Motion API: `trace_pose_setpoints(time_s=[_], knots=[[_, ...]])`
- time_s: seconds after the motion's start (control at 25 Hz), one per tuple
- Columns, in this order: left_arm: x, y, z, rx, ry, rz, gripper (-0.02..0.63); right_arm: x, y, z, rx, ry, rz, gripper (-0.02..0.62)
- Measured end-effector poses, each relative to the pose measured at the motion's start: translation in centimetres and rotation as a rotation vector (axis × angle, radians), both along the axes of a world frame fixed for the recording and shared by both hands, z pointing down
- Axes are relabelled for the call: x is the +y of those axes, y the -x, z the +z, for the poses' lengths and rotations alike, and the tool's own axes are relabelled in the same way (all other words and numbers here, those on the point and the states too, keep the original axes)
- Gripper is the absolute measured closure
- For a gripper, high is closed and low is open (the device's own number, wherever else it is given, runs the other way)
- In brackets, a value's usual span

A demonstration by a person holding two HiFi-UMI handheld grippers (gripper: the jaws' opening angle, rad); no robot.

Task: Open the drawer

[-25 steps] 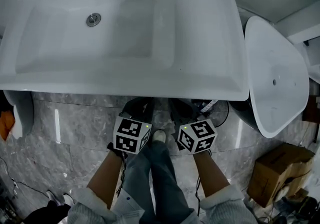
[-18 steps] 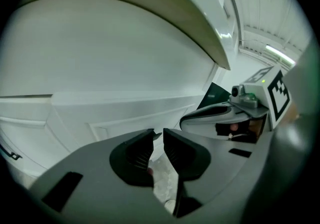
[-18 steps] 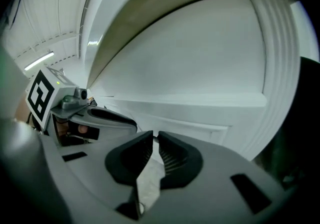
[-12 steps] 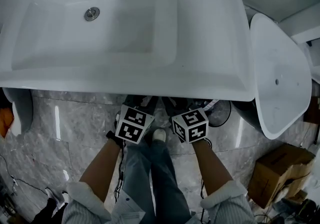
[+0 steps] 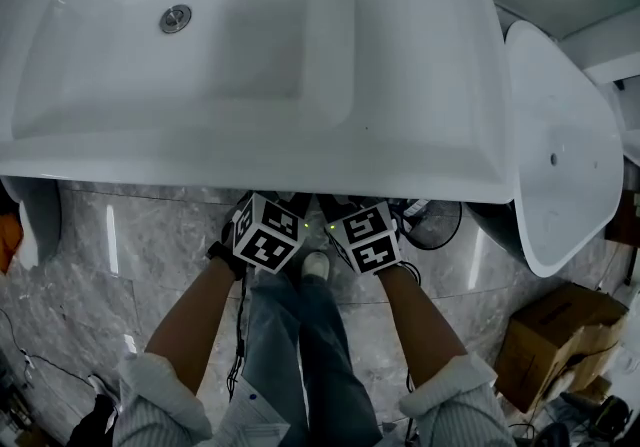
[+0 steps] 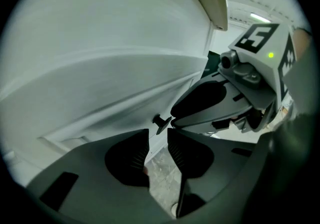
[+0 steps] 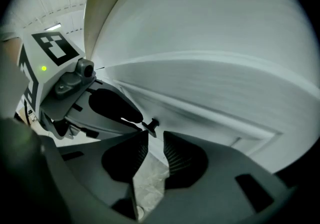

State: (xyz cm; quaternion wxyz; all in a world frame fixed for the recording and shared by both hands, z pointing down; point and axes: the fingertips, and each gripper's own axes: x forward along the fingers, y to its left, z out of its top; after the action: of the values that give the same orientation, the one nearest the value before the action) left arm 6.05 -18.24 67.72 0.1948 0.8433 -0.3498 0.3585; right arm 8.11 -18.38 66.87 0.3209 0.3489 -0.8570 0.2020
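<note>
The white drawer front (image 6: 100,82) fills both gripper views, with a small dark knob (image 6: 161,120) sticking out of it. In the left gripper view my left gripper (image 6: 158,148) sits just short of the knob, jaws a narrow gap apart and empty. In the right gripper view the knob (image 7: 151,126) lies just past the tips of my right gripper (image 7: 156,149), also narrowly open with nothing held. Each gripper sees the other beside it. From the head view only their marker cubes (image 5: 266,233) (image 5: 365,238) show; the jaws are hidden under the sink's front rim (image 5: 250,175).
A white washbasin (image 5: 250,45) with a drain (image 5: 175,18) overhangs the drawer. A white oval fixture (image 5: 555,145) stands to the right, a cardboard box (image 5: 555,340) at lower right. Grey marble floor (image 5: 140,245), my legs and a shoe (image 5: 317,266) lie below.
Both grippers have moved forward under the sink rim and drawn closer together. The head view has shifted slightly toward the basin.
</note>
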Motion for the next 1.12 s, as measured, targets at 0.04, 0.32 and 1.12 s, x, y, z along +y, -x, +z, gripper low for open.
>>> trace_pose_setpoints(time_s=[0.04,0.32,1.12], knots=[[-0.1,0.0,0.1,-0.016,-0.004,0.02,0.494,-0.1,0.1,0.0,0.01,-0.01,-0.009,0.509],[0.5,-1.1,0.9,-0.164,-0.039,0.213,0.495,0.0,1.1,-0.4,0.121,-0.096,-0.154,0.554],[1.2,-1.6,0.9,-0.191,-0.051,0.276,0.502,0.6,1.0,0.2,0.046,-0.011,-0.157,0.558]])
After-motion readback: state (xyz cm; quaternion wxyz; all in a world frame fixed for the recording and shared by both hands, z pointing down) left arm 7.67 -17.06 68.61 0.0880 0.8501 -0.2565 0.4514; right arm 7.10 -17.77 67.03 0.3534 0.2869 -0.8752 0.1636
